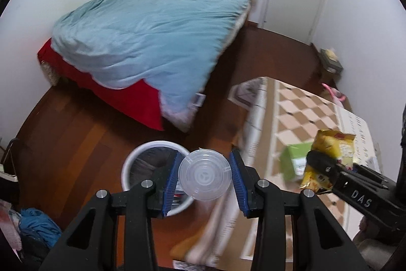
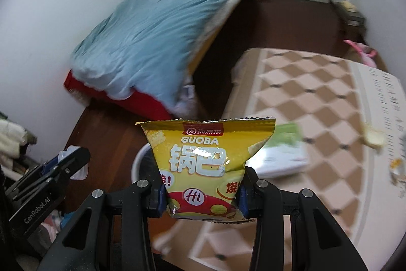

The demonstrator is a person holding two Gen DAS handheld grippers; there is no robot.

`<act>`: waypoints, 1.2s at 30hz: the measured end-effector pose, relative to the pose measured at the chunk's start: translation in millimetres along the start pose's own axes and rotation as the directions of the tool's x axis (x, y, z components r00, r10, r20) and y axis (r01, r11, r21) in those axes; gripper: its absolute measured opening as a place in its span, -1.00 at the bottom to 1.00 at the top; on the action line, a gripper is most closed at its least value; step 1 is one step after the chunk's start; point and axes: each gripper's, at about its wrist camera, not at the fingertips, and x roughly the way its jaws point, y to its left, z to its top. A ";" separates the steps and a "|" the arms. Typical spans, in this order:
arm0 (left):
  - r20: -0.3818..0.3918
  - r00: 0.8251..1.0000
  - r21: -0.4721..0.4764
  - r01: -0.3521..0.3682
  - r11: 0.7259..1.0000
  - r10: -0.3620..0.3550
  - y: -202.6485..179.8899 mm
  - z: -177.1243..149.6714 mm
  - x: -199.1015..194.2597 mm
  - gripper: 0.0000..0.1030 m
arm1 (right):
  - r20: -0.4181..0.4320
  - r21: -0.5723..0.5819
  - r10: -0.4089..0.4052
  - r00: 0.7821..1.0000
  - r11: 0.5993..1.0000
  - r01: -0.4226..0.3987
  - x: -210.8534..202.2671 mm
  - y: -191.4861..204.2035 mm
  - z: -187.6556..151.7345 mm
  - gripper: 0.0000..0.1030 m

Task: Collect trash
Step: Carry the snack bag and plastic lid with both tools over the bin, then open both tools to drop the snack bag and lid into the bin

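In the left wrist view my left gripper (image 1: 205, 158) is shut on a clear plastic cup (image 1: 204, 175), whose round base faces away. It hangs just right of a white trash bin (image 1: 134, 156) that stands on the floor and has a dark liner. My right gripper (image 2: 203, 191) is shut on the lower part of a yellow snack bag (image 2: 208, 156), held upright over the table edge. The bin's rim (image 2: 138, 160) shows behind the bag. In the left view the right gripper (image 1: 319, 163) and the bag (image 1: 332, 144) sit to the right of the cup.
A table with a checkered cloth (image 2: 304, 93) holds a green-and-white box (image 2: 284, 156) and small scraps (image 2: 373, 137) near its right side. A bed with a blue duvet (image 1: 152, 29) stands behind on the wood floor (image 1: 71, 133). Clothes are piled at the left (image 1: 35, 222).
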 end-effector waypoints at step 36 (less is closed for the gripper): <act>-0.391 0.906 -0.312 0.037 0.949 -0.164 211.9 -1.3 206.8 0.92 | -0.489 -0.090 0.008 0.872 0.994 -0.059 314.3 106.2 -50.6 0.99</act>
